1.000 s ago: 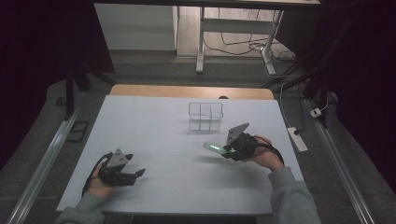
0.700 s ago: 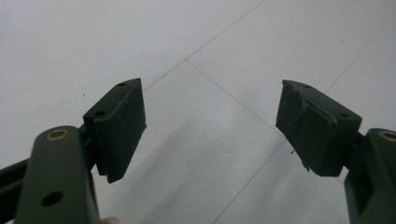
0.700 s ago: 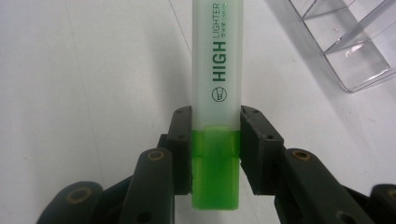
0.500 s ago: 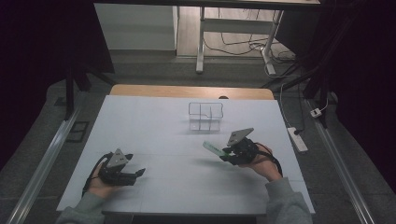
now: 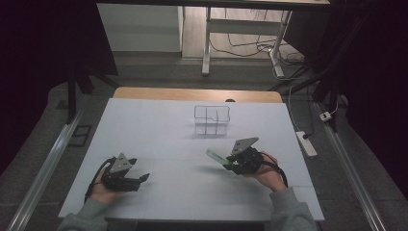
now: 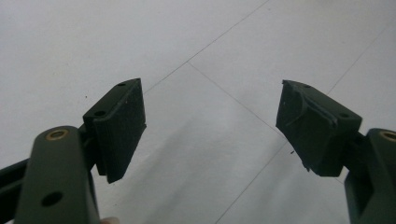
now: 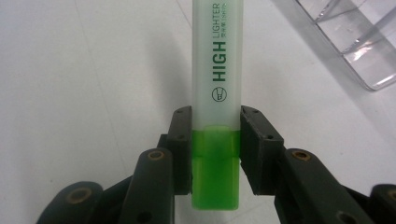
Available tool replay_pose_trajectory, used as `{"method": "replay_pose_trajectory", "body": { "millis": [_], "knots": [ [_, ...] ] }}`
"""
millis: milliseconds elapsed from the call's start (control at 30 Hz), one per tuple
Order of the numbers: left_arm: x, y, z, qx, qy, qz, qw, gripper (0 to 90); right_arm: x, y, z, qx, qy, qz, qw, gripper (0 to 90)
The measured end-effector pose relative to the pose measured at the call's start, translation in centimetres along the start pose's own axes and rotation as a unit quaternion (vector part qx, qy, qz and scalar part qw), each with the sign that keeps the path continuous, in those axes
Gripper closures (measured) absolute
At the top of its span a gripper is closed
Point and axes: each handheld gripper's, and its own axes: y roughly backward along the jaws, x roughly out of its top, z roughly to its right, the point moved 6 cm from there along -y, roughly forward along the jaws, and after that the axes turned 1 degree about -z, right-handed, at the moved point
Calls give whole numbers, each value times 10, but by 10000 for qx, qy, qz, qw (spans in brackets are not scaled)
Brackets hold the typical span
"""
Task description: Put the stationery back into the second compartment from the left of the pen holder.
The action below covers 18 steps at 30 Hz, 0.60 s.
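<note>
The green highlighter (image 7: 215, 93) sits clamped between the closed jaws of the right gripper (image 7: 215, 154), held by its green end with the pale barrel sticking out ahead, over the right part of the desk (image 5: 159, 130) toward the near edge. Beyond it, nearer the far edge, stands a clear plastic organizer (image 5: 211, 119), well apart. The left gripper (image 6: 210, 126) rests near the desk's near left corner, its jaws wide apart with nothing between them.

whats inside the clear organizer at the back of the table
The clear organizer looks empty: only its dividers show through the walls. The highlighter is outside it, clamped in the right claw.
</note>
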Motion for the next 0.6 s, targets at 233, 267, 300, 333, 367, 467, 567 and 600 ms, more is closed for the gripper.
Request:
{"method": "replay_pose_trajectory", "body": {
  "millis": [233, 267, 300, 333, 367, 467, 567, 600],
  "knots": [
    [4, 3, 4, 3, -104, 29, 9999, 241, 4, -6, -7, -6, 118, -70, 9999, 665],
    [4, 3, 4, 3, -118, 22, 9999, 240, 5, -7, -8, 6, 145, -66, 9999, 665],
    [5, 3, 4, 12, -136, 10, 9999, 240, 6, -7, -9, 19, 170, -70, 9998, 665],
    [5, 3, 5, 11, -142, 15, 9999, 240, 7, -8, -10, 25, 185, -77, 9998, 665],
    [6, 3, 5, 22, -149, 23, 9999, 240, 7, -8, -11, 36, 212, -75, 9997, 665],
    [9, 4, 4, 50, -153, 50, 9999, 240, 9, -10, -13, 70, 226, -70, 9997, 665],
    [14, 5, 4, 50, -188, 93, 9998, 239, 10, -11, -14, 71, 243, -86, 9996, 664],
    [17, 5, 5, 45, -215, 107, 9997, 239, 10, -11, -14, 64, 245, -90, 9996, 664]
  ]
}}
